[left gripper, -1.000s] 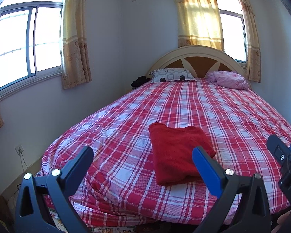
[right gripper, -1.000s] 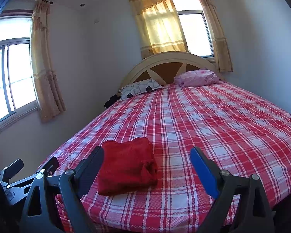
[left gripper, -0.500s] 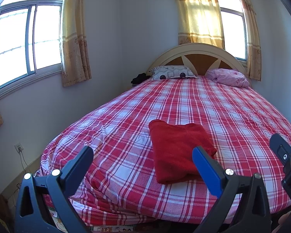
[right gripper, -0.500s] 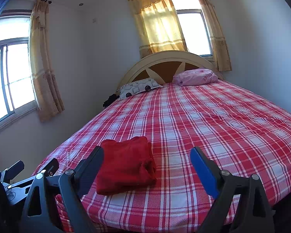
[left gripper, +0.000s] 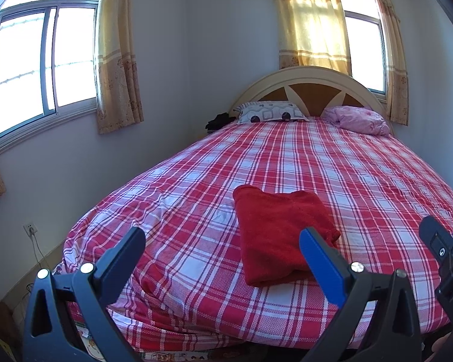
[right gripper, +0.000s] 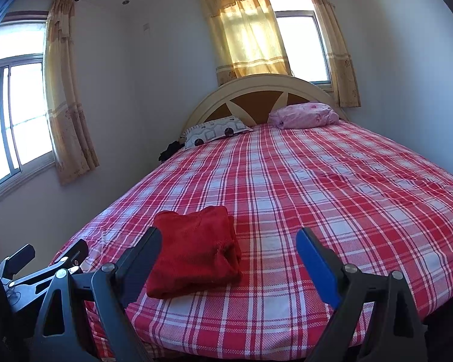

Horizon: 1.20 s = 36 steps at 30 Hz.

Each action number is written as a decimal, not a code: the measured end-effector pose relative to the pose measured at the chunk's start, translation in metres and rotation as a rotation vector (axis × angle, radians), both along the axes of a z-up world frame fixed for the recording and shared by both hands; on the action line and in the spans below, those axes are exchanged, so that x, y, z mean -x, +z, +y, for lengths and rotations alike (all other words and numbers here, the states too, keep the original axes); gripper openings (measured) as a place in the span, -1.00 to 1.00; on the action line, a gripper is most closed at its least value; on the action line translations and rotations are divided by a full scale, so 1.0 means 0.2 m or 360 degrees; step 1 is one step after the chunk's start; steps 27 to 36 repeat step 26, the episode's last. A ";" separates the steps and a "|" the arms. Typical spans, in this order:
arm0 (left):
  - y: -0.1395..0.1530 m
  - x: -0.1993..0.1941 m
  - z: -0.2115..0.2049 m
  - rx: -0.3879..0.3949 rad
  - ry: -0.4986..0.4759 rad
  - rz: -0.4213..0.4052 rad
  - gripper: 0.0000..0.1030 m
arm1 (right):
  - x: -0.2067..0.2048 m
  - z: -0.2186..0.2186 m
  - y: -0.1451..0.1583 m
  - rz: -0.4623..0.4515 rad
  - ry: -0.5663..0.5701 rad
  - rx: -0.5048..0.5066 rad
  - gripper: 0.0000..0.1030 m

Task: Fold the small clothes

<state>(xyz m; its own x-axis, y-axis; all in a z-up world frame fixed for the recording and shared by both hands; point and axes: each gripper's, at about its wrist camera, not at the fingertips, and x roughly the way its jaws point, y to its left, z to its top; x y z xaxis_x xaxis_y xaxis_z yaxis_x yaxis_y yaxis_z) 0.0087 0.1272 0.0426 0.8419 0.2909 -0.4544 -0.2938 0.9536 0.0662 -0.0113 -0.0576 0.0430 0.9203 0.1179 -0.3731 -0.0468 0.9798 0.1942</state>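
A red garment (left gripper: 279, 232) lies folded into a neat rectangle on the red plaid bed (left gripper: 317, 163), near its foot end. It also shows in the right wrist view (right gripper: 196, 256). My left gripper (left gripper: 223, 238) is open and empty, held back from the bed's foot edge, with the garment ahead between its fingers. My right gripper (right gripper: 229, 238) is open and empty too, held above the foot edge, with the garment just left of its centre. Neither gripper touches the cloth.
A patterned pillow (left gripper: 271, 111) and a pink bundle (left gripper: 359, 120) lie by the headboard (left gripper: 311, 78). A dark item (left gripper: 219, 120) sits at the bed's far left corner. Walls with curtained windows stand on the left and behind. The right gripper (left gripper: 447, 259) shows at the right edge of the left wrist view.
Both grippers have drawn back and up slightly from the bed. The folded red garment has not moved. Both grippers stay open.
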 end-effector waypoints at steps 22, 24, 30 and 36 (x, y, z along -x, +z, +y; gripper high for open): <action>-0.01 -0.02 -0.01 0.0077 -0.0120 0.0023 1.00 | -0.01 -0.01 -0.03 0.0023 0.0002 -0.0011 0.76; -0.01 -0.01 -0.02 0.0068 -0.0107 0.0021 1.00 | -0.01 -0.01 -0.03 0.0027 0.0002 -0.0013 0.76; -0.01 -0.01 -0.02 0.0054 -0.0083 0.0027 1.00 | -0.01 -0.02 -0.04 0.0033 0.0000 -0.0018 0.76; -0.01 -0.01 -0.02 0.0054 -0.0083 0.0027 1.00 | -0.01 -0.02 -0.04 0.0033 0.0000 -0.0018 0.76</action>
